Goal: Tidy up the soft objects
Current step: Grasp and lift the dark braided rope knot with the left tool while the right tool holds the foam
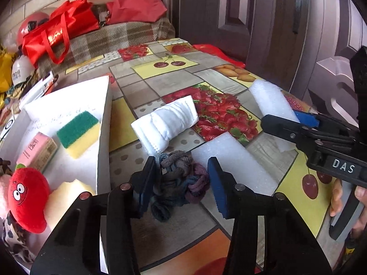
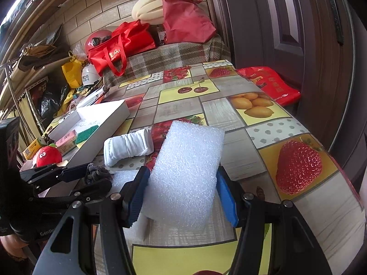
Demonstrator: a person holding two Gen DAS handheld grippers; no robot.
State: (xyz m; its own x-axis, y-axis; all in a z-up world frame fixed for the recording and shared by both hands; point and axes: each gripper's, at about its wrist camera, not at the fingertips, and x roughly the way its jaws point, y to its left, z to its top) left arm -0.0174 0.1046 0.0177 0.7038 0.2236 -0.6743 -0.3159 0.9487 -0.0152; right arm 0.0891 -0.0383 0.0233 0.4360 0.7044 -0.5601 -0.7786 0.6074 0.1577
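The left hand-held gripper (image 1: 181, 183) is pinching the sock bundle (image 1: 181, 178) on the surface (image 1: 160, 87); the right (image 2: 181, 194) grips a foam sheet (image 2: 188, 160). Next, probably: lift both into the box (image 1: 104, 123).

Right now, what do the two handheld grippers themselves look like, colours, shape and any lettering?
Both are black linkage frames with silver rivets. The left gripper has two flat fingers faced with ribbed blue pads. The right gripper is built the same, and the left wrist view shows white raised letters DAS on its black body. No sleeve or cable is visible.
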